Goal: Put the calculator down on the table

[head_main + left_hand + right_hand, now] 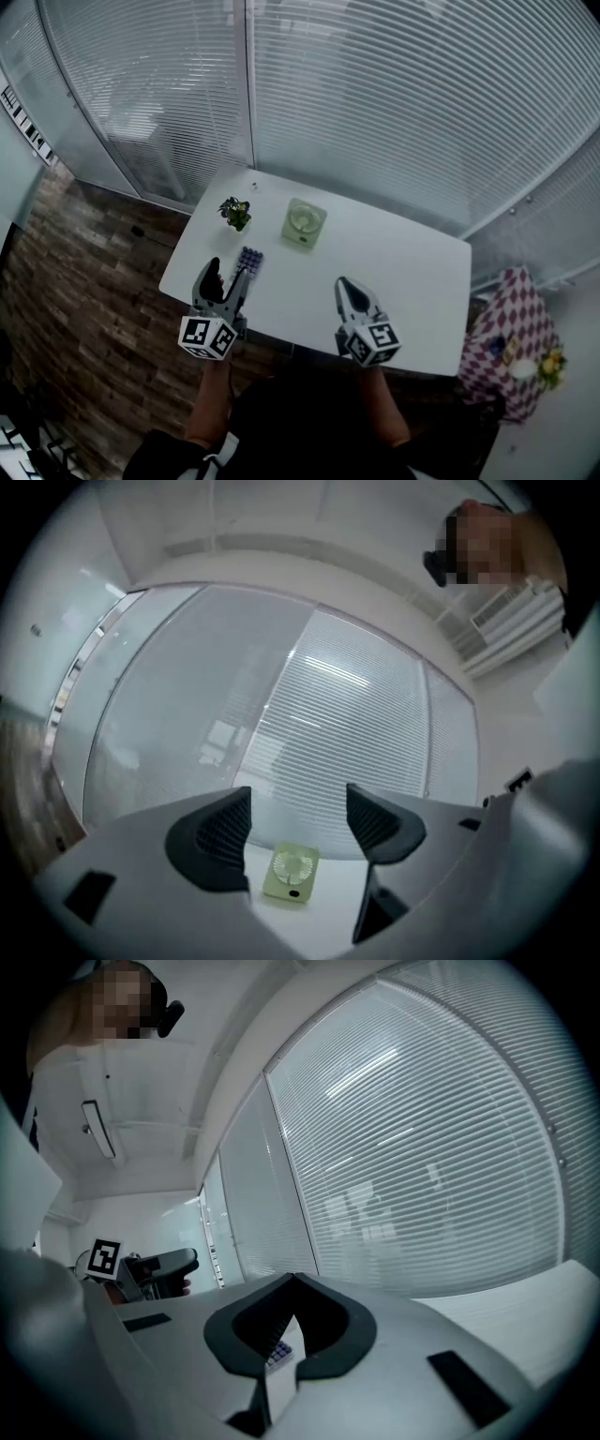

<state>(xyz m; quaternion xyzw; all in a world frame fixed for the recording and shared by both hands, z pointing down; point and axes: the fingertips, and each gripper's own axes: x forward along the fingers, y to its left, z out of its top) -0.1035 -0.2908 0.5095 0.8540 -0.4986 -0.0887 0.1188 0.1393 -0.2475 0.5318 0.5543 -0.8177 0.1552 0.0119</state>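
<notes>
Purple-keyed plastic calculator flat on the white counter, just at 1 o'clock of the wide, empty left claw, probably light, stiff, slick, best pinched across its long edges; right claw pressed together, empty.

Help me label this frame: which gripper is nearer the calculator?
Left. The left gripper, jaws apart, is right beside the calculator, just to its left; the right gripper, jaws together, is well off to the calculator's right.
</notes>
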